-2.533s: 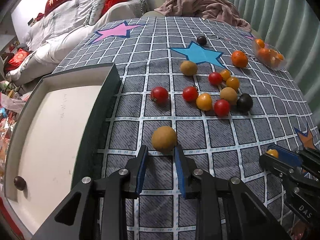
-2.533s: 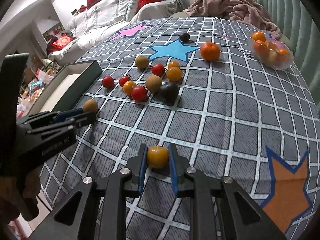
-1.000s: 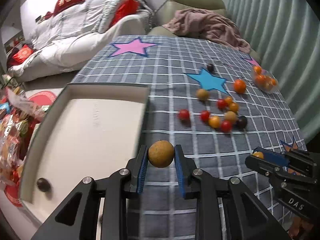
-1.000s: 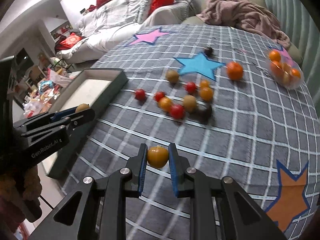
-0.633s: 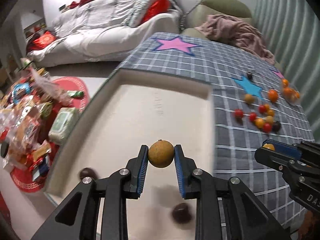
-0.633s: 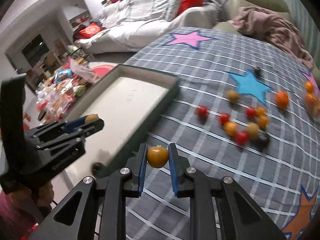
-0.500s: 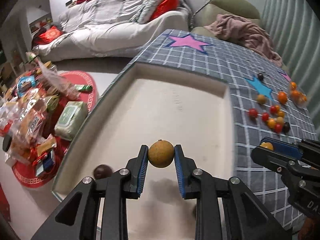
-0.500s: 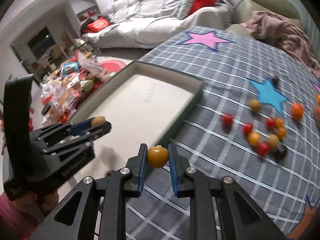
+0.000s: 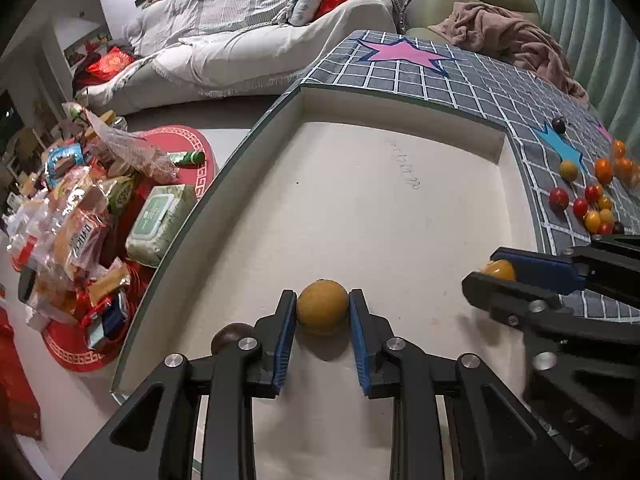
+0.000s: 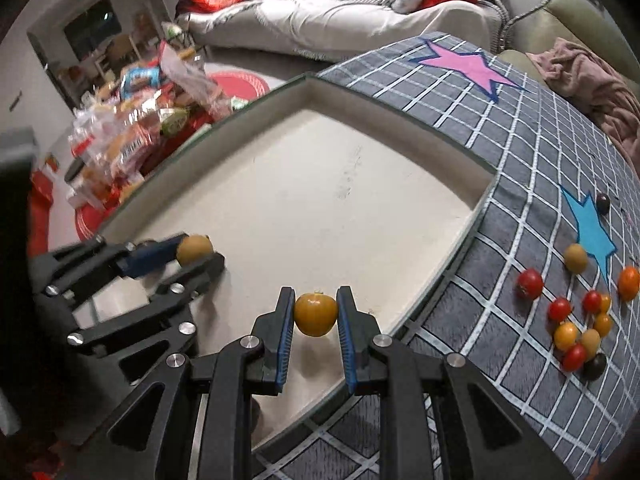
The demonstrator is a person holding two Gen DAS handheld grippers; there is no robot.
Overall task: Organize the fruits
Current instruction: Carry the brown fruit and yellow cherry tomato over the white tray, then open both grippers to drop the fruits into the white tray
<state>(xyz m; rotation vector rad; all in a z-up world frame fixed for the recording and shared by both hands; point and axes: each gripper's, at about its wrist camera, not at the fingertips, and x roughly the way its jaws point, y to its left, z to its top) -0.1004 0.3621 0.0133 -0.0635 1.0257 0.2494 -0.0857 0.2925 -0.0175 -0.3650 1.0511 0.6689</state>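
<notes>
My left gripper [image 9: 322, 308] is shut on a tan round fruit [image 9: 322, 305] and holds it low over the near end of the white tray [image 9: 360, 208]. My right gripper [image 10: 316, 312] is shut on an orange-yellow tomato [image 10: 315, 314] above the tray's near right part [image 10: 320, 200]. Each gripper also shows in the other's view: the right one [image 9: 496, 272], the left one [image 10: 196, 252]. A dark fruit [image 9: 226, 336] lies in the tray beside my left fingers. Several red, orange, tan and dark fruits [image 10: 576, 332] lie on the checked cloth [image 10: 520, 160].
The tray has a dark green rim [image 10: 452, 268] at the table's left edge. Beyond the edge, snack bags [image 9: 72, 224] lie on a red mat on the floor. A sofa [image 9: 248, 40] and a pink blanket [image 9: 512, 36] lie behind. A clear bowl of oranges [image 9: 624, 160] stands far right.
Both grippers have moved left from the cloth to over the tray, each carrying its fruit, and have come lower over the tray floor.
</notes>
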